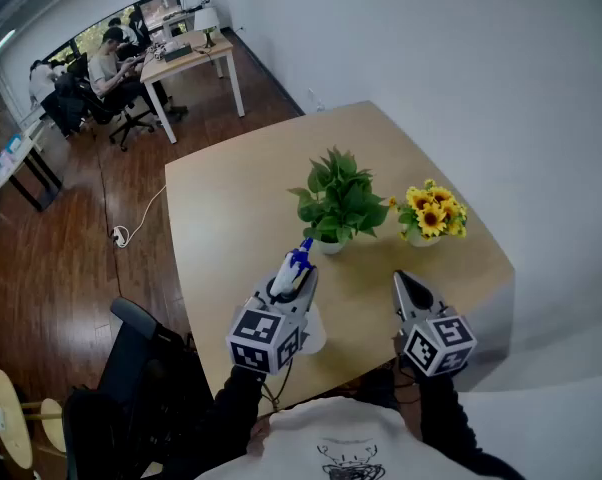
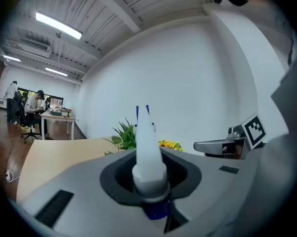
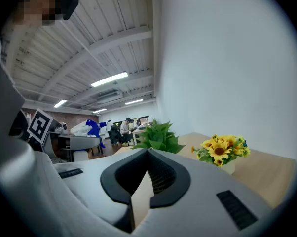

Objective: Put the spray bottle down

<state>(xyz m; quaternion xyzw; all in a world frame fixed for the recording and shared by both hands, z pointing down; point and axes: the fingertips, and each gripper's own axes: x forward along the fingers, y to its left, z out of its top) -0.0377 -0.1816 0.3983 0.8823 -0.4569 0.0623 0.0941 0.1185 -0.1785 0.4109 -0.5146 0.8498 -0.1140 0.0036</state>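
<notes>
In the head view my left gripper (image 1: 297, 274) is shut on the spray bottle (image 1: 299, 261), whose white and blue head sticks out past the fingertips. It hangs over the near part of the wooden table (image 1: 231, 218), just in front of the green plant (image 1: 336, 200). The left gripper view shows the bottle's white head (image 2: 148, 149) wedged between the jaws of the left gripper (image 2: 149, 157), with its blue collar (image 2: 156, 209) close to the camera. My right gripper (image 1: 401, 282) hovers to the right, its jaws together and nothing in them. The right gripper view shows those jaws (image 3: 144, 174) and the bottle (image 3: 92, 128) at the left.
A pot of sunflowers (image 1: 431, 213) stands right of the green plant, near the white wall. A black chair (image 1: 131, 348) is at the table's near left corner. A cable and power strip (image 1: 121, 235) lie on the wood floor. People sit at desks (image 1: 186, 53) far back.
</notes>
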